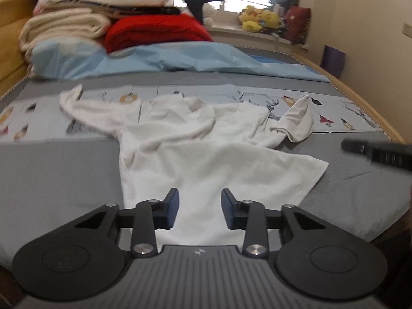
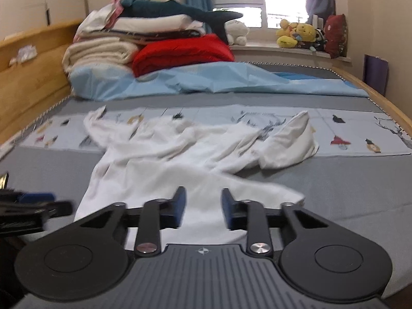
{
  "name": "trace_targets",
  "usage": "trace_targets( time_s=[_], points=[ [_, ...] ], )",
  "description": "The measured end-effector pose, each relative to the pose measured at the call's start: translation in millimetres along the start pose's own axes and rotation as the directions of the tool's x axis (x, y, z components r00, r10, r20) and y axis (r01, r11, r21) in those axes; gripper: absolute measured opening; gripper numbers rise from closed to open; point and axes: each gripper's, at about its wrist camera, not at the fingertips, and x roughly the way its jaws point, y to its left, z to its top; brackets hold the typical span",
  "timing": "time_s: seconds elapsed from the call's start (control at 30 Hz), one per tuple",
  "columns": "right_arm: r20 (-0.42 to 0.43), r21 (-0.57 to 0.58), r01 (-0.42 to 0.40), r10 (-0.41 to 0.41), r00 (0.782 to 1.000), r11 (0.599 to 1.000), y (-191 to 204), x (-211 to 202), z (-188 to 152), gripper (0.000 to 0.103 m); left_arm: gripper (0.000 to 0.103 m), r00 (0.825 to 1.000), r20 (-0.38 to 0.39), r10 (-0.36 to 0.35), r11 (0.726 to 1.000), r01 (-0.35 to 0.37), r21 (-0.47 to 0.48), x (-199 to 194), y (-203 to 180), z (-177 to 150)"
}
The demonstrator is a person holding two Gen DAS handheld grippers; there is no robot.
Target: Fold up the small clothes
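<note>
A white T-shirt (image 1: 195, 149) lies crumpled on the grey bed, hem toward me, sleeves spread left and right at the far end. It also shows in the right wrist view (image 2: 164, 164). My left gripper (image 1: 200, 207) is open and empty, its blue pads just above the shirt's near hem. My right gripper (image 2: 203, 207) is open and empty, also over the near hem, toward the shirt's right side. The right gripper shows blurred at the right edge of the left wrist view (image 1: 378, 152). The left gripper shows at the left edge of the right wrist view (image 2: 28, 211).
A light blue sheet (image 1: 164, 59) lies bunched across the far bed. Folded blankets, cream and red (image 1: 154, 31), are stacked at the wooden headboard (image 2: 28, 59). Plush toys (image 2: 298, 36) sit on the windowsill. A printed cloth strip (image 2: 360, 134) runs under the shirt's top.
</note>
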Motion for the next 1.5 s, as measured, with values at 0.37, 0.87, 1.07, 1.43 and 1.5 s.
trace_targets(
  time_s=[0.37, 0.87, 1.07, 1.43, 1.5],
  points=[
    [-0.319, 0.232, 0.193, -0.113, 0.941, 0.953, -146.1, 143.4, 23.2, 0.044, 0.039, 0.936, -0.348, -0.059, 0.992, 0.018, -0.122, 111.9, 91.5, 1.2],
    [-0.462, 0.106, 0.057, -0.002, 0.887, 0.993, -134.0, 189.8, -4.4, 0.007, 0.011, 0.864, -0.495, -0.094, 0.992, 0.042, -0.116, 138.4, 105.5, -16.6],
    [-0.485, 0.095, -0.172, 0.197, 0.852, 0.980, -146.7, 127.9, -6.9, 0.007, 0.006, 0.914, -0.404, 0.016, 0.999, -0.026, -0.019, 95.8, 107.4, -8.9],
    [-0.664, 0.008, -0.431, 0.328, 0.672, 0.902, -141.8, 60.7, -35.8, 0.010, 0.009, 0.865, -0.479, 0.152, 0.962, -0.018, 0.272, 85.7, 69.7, -26.1],
    [-0.595, 0.017, -0.352, 0.292, 0.749, 0.936, -158.2, 60.1, -20.4, 0.018, 0.019, 0.896, -0.431, 0.106, 0.980, -0.020, 0.198, 81.7, 75.8, -18.7]
  ],
)
